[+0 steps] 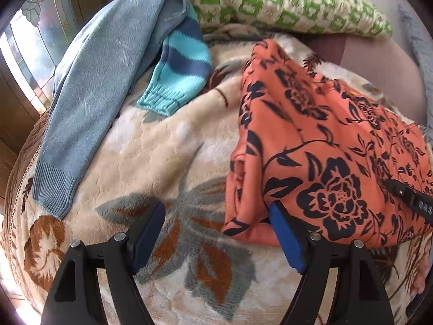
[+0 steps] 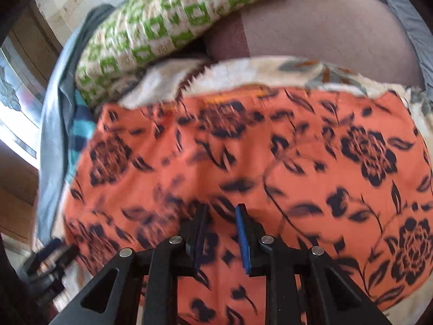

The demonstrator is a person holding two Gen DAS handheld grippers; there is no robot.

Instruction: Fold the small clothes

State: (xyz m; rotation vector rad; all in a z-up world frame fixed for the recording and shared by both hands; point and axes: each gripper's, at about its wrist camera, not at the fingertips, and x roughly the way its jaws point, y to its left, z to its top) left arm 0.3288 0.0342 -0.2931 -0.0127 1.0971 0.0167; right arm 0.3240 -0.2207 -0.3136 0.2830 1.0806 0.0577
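Left wrist view shows the orange floral garment [image 1: 324, 140] lying on the plush blanket [image 1: 162, 149]; left gripper [image 1: 216, 241] fingers wide, empty, beside its folded edge. Thin, limp cloth likely slides; pinch a hem corner; right gripper [image 2: 220, 241] fingers narrow, seemingly holding nothing.

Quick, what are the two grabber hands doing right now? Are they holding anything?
Left gripper: jaws wide open, holding nothing, beside the orange flowered garment.
Right gripper: jaws partly open over the same garment; no cloth visibly pinched.
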